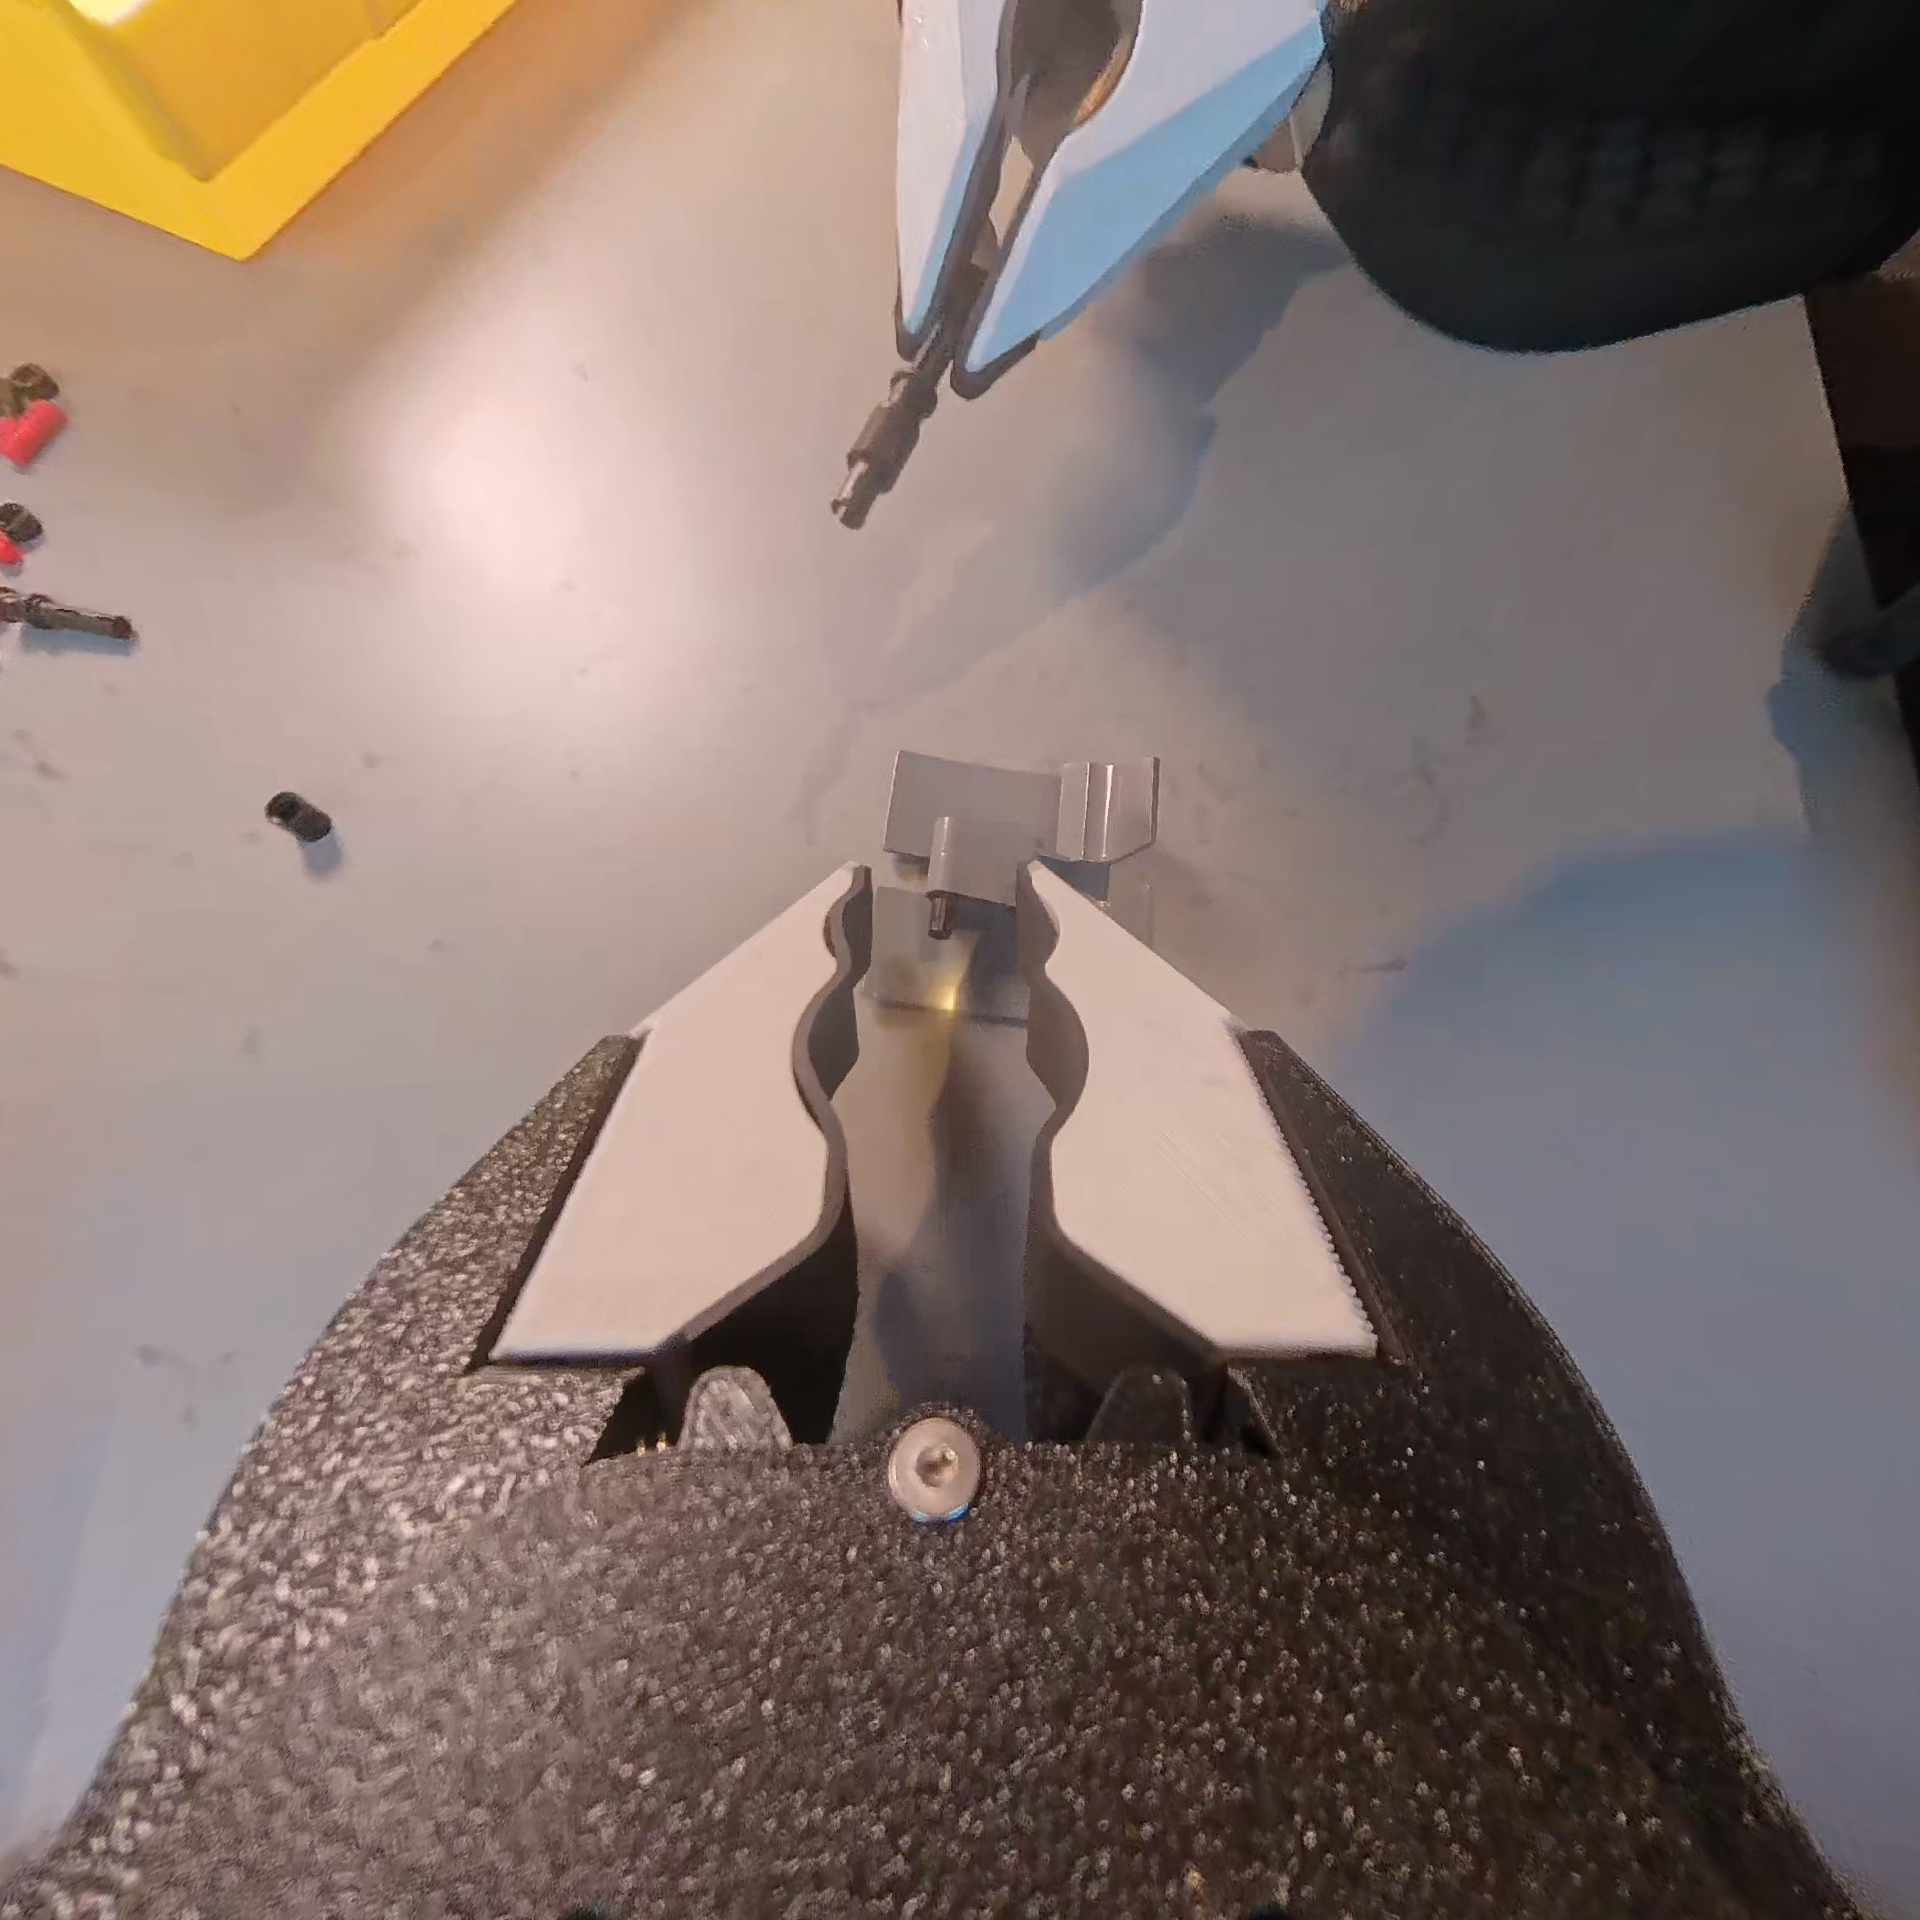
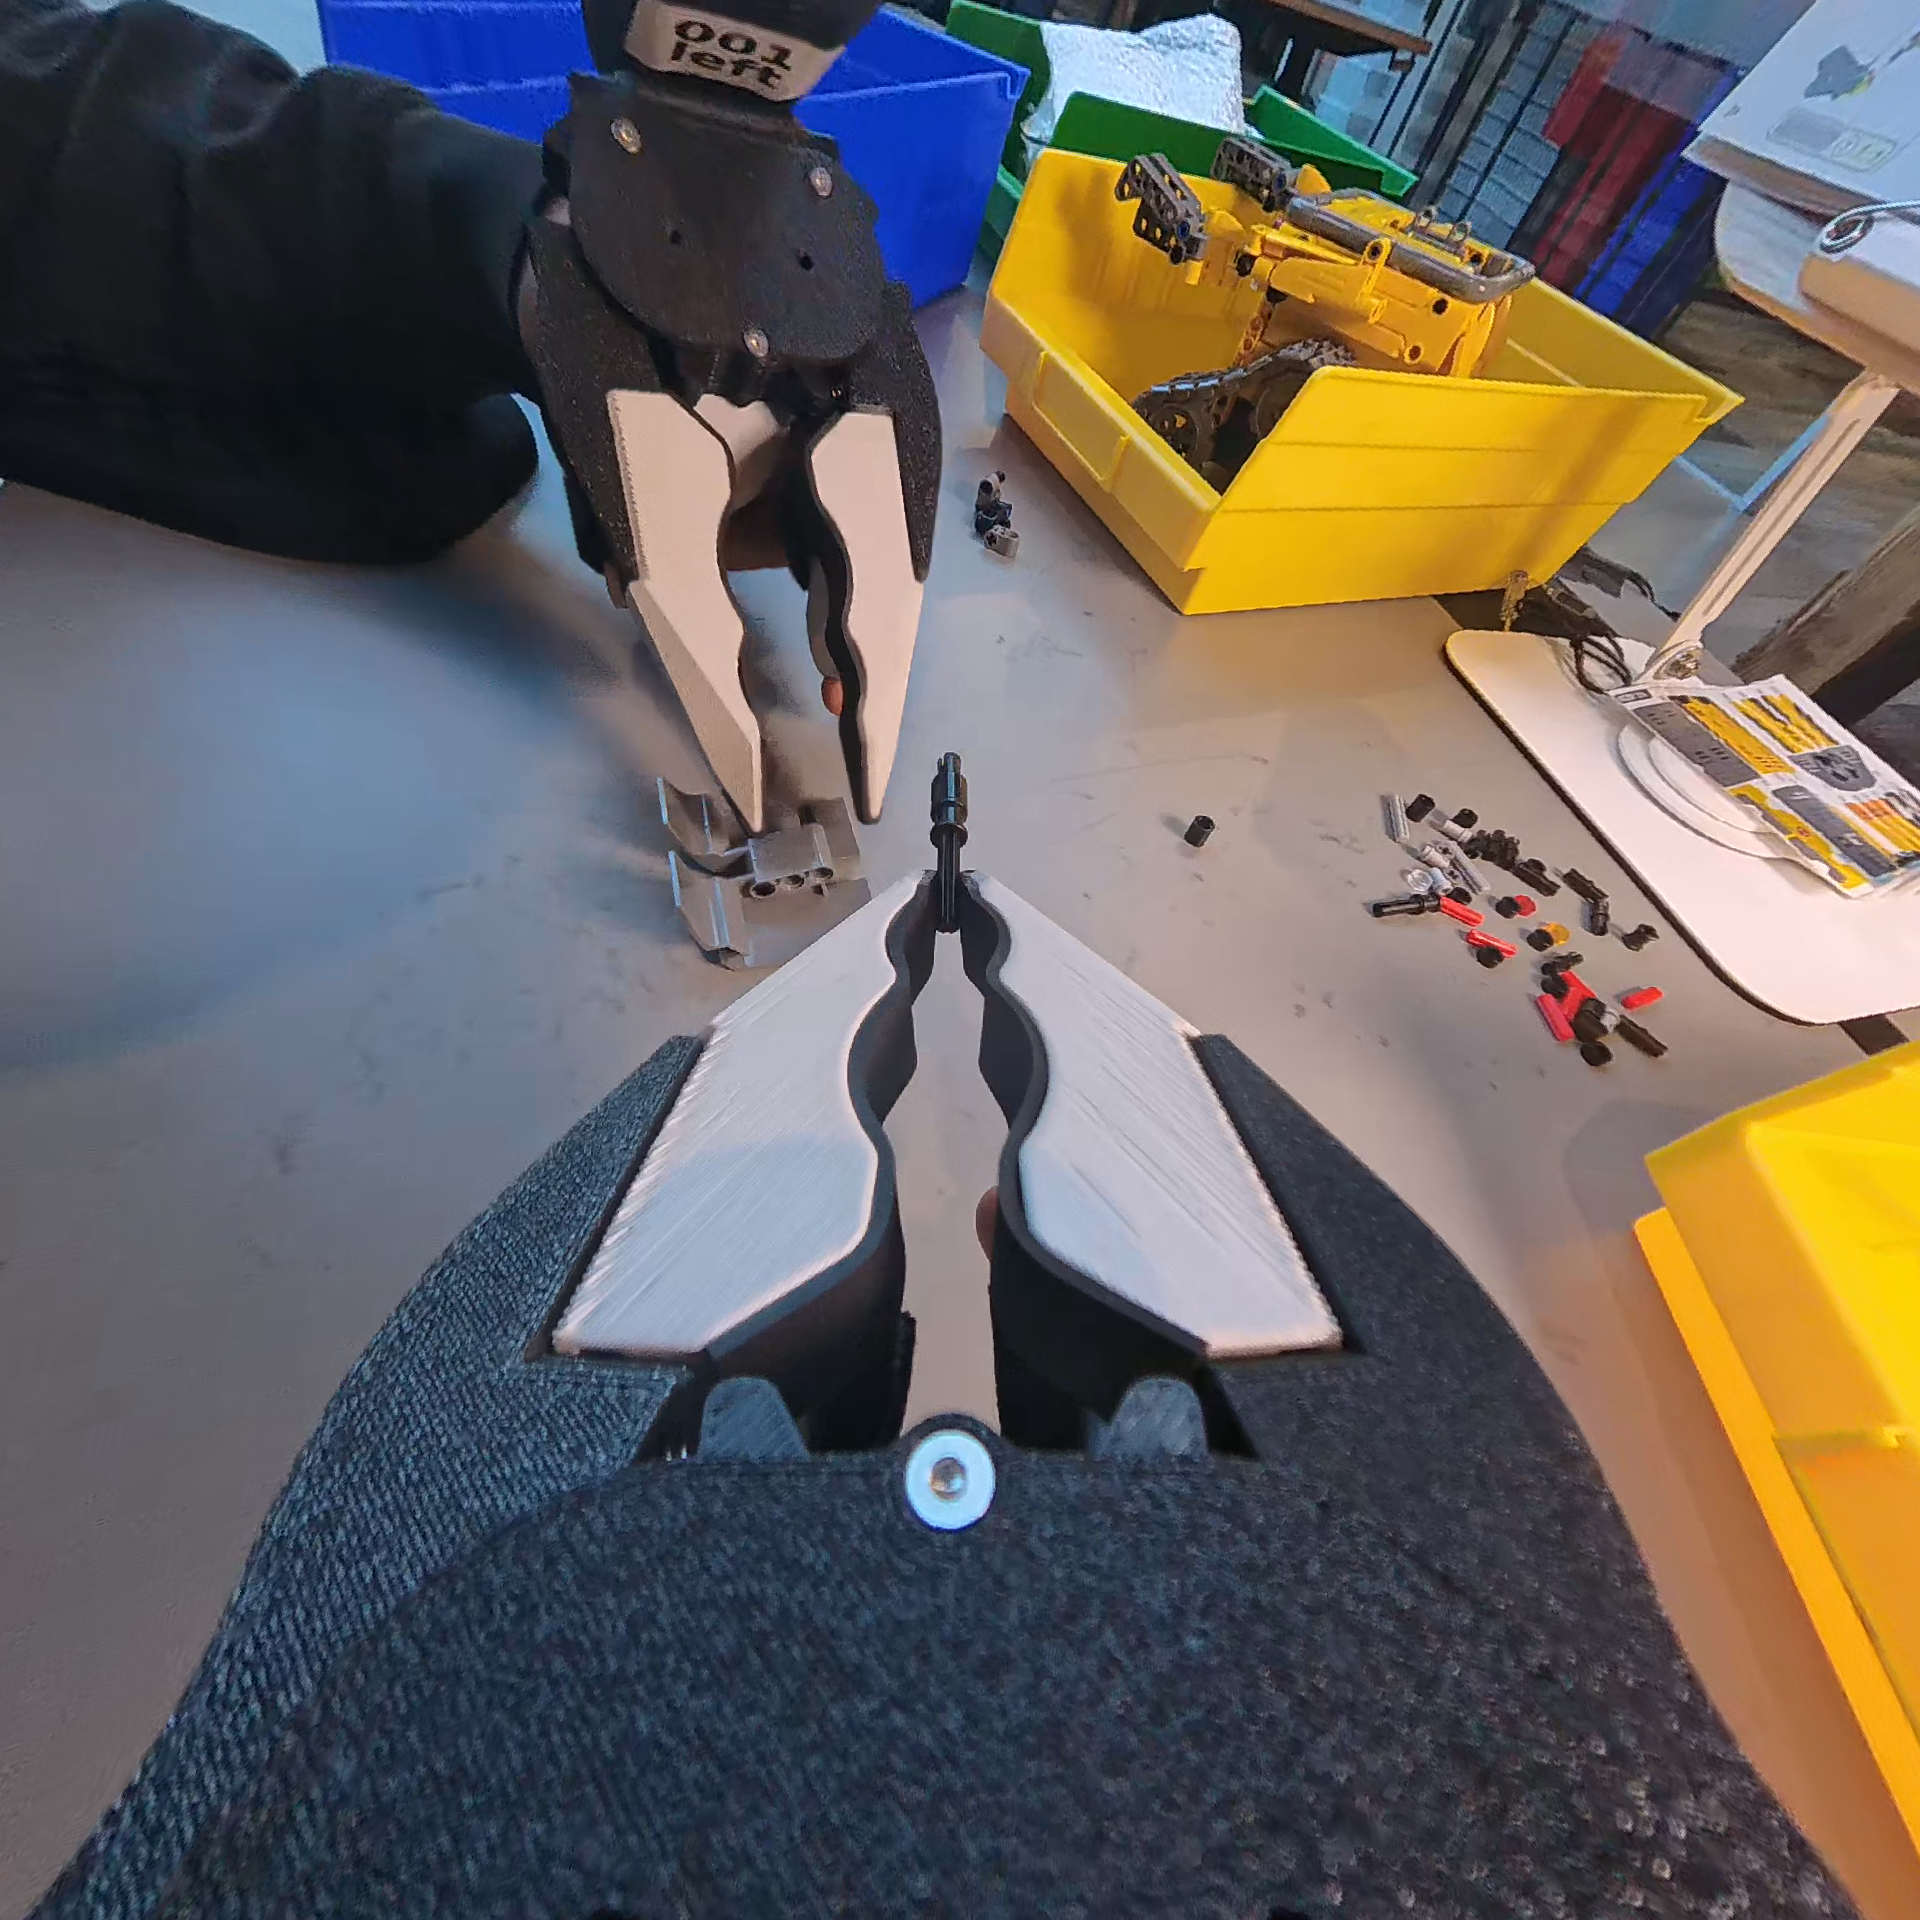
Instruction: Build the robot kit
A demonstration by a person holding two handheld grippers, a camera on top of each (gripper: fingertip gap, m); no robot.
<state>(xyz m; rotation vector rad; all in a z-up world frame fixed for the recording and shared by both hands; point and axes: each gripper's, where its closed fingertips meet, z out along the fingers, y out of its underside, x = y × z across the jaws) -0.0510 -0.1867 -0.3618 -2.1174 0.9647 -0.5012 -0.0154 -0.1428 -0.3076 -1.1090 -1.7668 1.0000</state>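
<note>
Grippers first: the left gripper (image 1: 943, 883) is down at the grey table (image 1: 520, 935), its grey fingers (image 1: 727, 1091) narrowed around a small grey brick assembly (image 1: 977, 831) that sits on the tabletop. From the right wrist view you can see that same left gripper (image 2: 810, 816) coming down from above, tips planted on either side of the grey brick assembly (image 2: 774, 873), which has a row of pin holes along one beam and some angled panel pieces sticking out to the side. Whether the tips are really squeezing it or just bracketing it, can't tell for sure, but they're right against it.

The right gripper (image 2: 948, 883) is pinched tight on a black axle pin (image 2: 948, 831), which pokes straight out past the fingertips. In the left wrist view the right gripper (image 1: 951, 348) hangs above the table with the black axle pin (image 1: 883, 447) pointing down toward the assembly, still apart from it. A black-gloved hand (image 1: 1610, 156) is behind it.

Other stuff around: a yellow bin (image 2: 1351, 447) holding a half-built yellow tracked vehicle model (image 2: 1320, 281), a scatter of small black and red pins (image 2: 1527, 935) on the table, one lone black bushing (image 2: 1200, 829), a printed sheet (image 2: 1766, 779) on a white board (image 2: 1558, 831), plus blue (image 2: 914, 114) and green bins (image 2: 1143, 125) at the back.
</note>
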